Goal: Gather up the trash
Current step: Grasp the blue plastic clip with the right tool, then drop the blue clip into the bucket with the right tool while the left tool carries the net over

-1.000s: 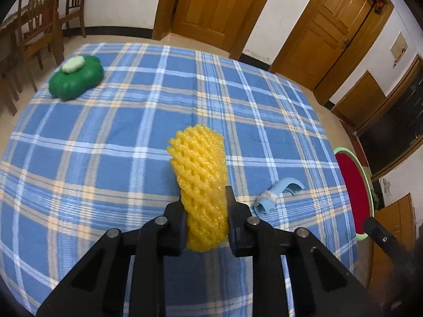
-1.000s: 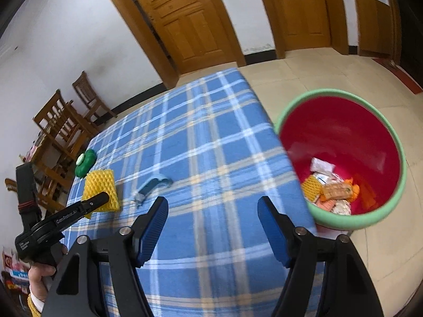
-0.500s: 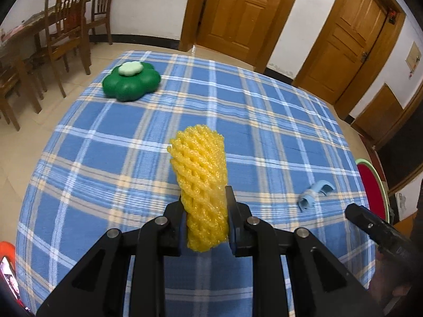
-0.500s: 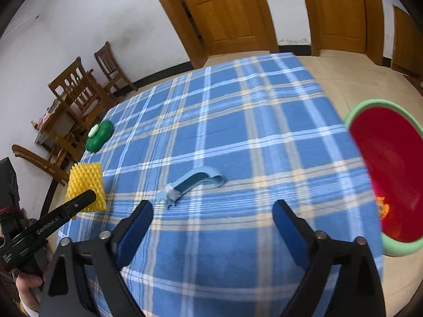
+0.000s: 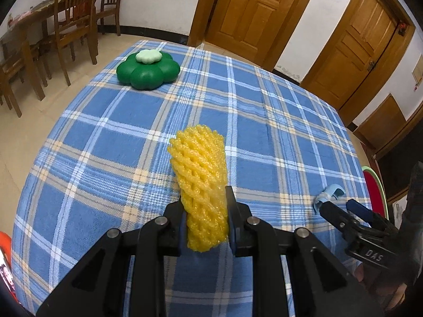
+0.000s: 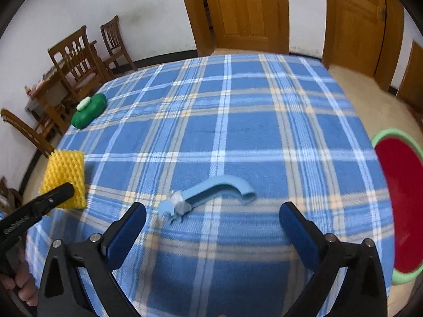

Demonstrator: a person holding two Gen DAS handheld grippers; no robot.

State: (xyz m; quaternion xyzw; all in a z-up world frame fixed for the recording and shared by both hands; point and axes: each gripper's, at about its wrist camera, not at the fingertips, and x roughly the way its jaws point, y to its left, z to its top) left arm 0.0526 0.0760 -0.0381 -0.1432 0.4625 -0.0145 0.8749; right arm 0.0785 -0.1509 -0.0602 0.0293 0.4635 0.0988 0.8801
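One blue hook [image 6: 211, 192] lies crosswise just above right gripper [image 6: 212, 220], fingers just spread wide, empty; left gripper [image 5: 205, 215] clamps yellow foam net [image 5: 202, 185].

The left gripper [image 5: 205, 222] is closed tight on a yellow foam net [image 5: 201, 185], above the table [image 5: 264, 132] with a blue checked cloth. A green flower-shaped box [image 5: 148, 72] stands at the far side. A small blue hook [image 5: 327, 195] lies at the right, near the right gripper [image 5: 341, 208].
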